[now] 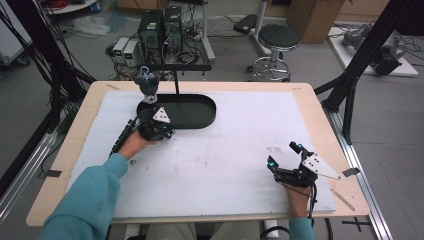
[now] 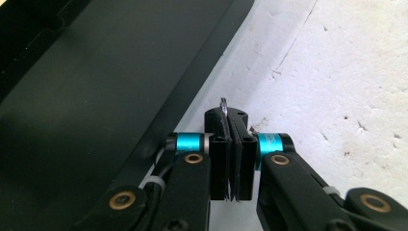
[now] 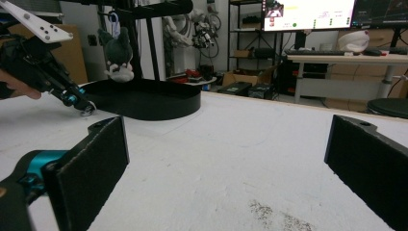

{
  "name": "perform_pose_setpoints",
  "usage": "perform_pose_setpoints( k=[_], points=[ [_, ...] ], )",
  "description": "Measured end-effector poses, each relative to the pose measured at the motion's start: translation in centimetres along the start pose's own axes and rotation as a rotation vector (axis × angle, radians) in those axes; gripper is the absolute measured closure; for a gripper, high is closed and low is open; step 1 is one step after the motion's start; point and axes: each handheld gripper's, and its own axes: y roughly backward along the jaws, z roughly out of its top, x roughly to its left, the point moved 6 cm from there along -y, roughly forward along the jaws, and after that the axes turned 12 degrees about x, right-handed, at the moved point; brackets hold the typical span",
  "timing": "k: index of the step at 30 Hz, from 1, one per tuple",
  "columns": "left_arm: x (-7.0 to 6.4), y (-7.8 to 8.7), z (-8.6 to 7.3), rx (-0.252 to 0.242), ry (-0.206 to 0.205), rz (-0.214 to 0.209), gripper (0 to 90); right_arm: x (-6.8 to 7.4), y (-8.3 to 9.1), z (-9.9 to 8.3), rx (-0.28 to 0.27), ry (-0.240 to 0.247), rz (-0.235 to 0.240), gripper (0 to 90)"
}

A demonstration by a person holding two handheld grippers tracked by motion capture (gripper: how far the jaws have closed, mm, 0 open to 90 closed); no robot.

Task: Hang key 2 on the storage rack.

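Note:
A black oval tray [image 1: 202, 121] lies at the back left of the white mat, with a black T-shaped stand [image 1: 176, 80] rising from it. A grey and white plush toy [image 1: 148, 85] hangs by a blue loop from the stand's bar. My left gripper [image 1: 169, 135] sits at the tray's front edge [image 2: 159, 125]. The left gripper [image 2: 231, 120] is shut on a thin metal ring [image 2: 223, 107], which sticks up between the pads. In the right gripper view the ring [image 3: 88, 111] glints just above the mat. My right gripper [image 1: 283, 155] rests open at the front right, with nothing between its jaws.
The white foam mat [image 1: 235, 135] covers most of the wooden table [image 1: 90, 97]. A dark smudge [image 3: 269, 214] marks the mat ahead of the right gripper [image 3: 228, 144]. Beyond the table stand a stool [image 1: 277, 37], computer towers [image 1: 160, 27] and desks with monitors [image 3: 308, 12].

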Motion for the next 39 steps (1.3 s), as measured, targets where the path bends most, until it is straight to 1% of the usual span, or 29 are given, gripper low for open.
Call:
perform_pose_setpoints(
  k=[2, 3, 6, 10, 11, 13, 19, 20, 21, 23, 29, 31, 36, 39],
  points=[
    [0.0, 0.1, 0.0, 0.001, 0.002, 0.004, 88.1, 0.0, 0.0, 0.0, -0.001, -0.001, 0.001, 0.8],
    [0.0, 0.1, 0.0, -0.002, 0.009, 0.000, 88.1, 0.0, 0.0, 0.0, 0.000, -0.001, 0.001, 0.8],
    [0.2, 0.4, 0.1, -0.022, 0.022, -0.002, 88.2, 0.0, 0.0, 0.0, 0.000, -0.001, 0.001, 0.8],
    [0.5, 1.2, 0.2, -0.056, 0.055, 0.005, 88.2, 0.0, 0.0, 0.0, -0.001, -0.001, 0.002, 0.8],
    [0.6, 1.3, 0.3, -0.075, 0.073, 0.004, 88.2, 0.0, 0.0, 0.0, -0.001, -0.002, 0.002, 0.8],
    [0.9, 1.8, 0.3, -0.094, 0.084, 0.004, 88.3, 0.0, 0.0, 0.0, -0.002, 0.001, 0.000, 0.8],
    [1.5, 3.8, 0.4, -0.177, 0.123, -0.012, 88.3, 0.0, 0.0, 0.0, -0.002, 0.003, -0.003, 0.8],
    [1.6, 4.0, 0.4, -0.183, 0.124, -0.014, 88.3, 0.0, 0.0, 0.0, -0.002, 0.003, -0.002, 0.8],
    [1.7, 4.4, 0.4, -0.206, 0.139, -0.016, 88.3, 0.0, 0.0, 0.0, -0.002, 0.003, -0.002, 0.8],
    [2.0, 5.0, 0.4, -0.219, 0.141, -0.008, 88.3, 0.0, 0.0, 0.0, -0.002, 0.003, -0.003, 0.8],
    [2.7, 6.6, 0.6, -0.264, 0.163, 0.001, 88.3, 0.0, 0.0, 0.0, -0.001, 0.003, -0.003, 0.8],
    [2.9, 7.1, 0.7, -0.269, 0.164, 0.013, 88.3, 0.0, 0.0, 0.0, -0.003, 0.004, -0.004, 0.8],
    [3.5, 8.4, 1.5, -0.284, 0.162, 0.029, 88.2, 0.0, 0.0, 0.0, -0.002, 0.002, -0.002, 0.8],
    [3.8, 9.0, 2.2, -0.295, 0.164, 0.026, 88.3, 0.0, 0.0, 0.0, -0.002, 0.002, -0.003, 0.8]
  ],
)
